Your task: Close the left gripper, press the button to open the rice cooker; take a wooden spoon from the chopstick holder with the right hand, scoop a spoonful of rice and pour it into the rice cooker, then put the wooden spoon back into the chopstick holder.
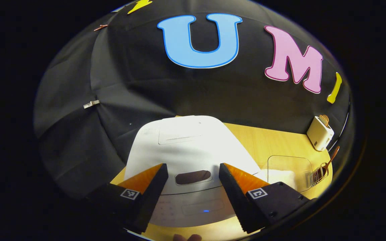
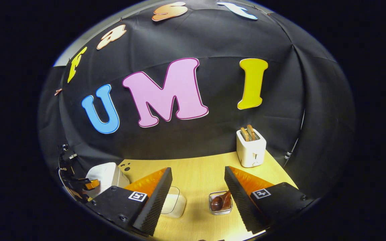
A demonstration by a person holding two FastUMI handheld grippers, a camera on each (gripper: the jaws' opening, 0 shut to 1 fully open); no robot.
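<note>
Left gripper (image 1: 193, 175), jaws spread wide, poised directly above the front of the white, rounded plastic rice cooker (image 1: 189, 147), whose lid lies shut; the dark oval lid button (image 1: 193, 177) sits between the two fingers and just ahead of them. This closed-lid arrangement fits equally a cooker awaiting opening and one shut again afterwards. Right gripper (image 2: 198, 190), jaws likewise spread and holding nothing, hovers over the pale wooden table (image 2: 199, 167) near its front edge. The brown wooden spoon (image 2: 222, 201) rests in the small clear-walled chopstick holder (image 2: 220, 203), just ahead of and inside the gripper's right finger, so the right hand is far nearer to it than the left. A clear lidded container of white rice (image 2: 174, 203) lies just beside the right gripper's left finger, between holder and cooker. A white toaster (image 2: 251, 147) stands near the table's far right corner, well apart, leaving bare tabletop between
</note>
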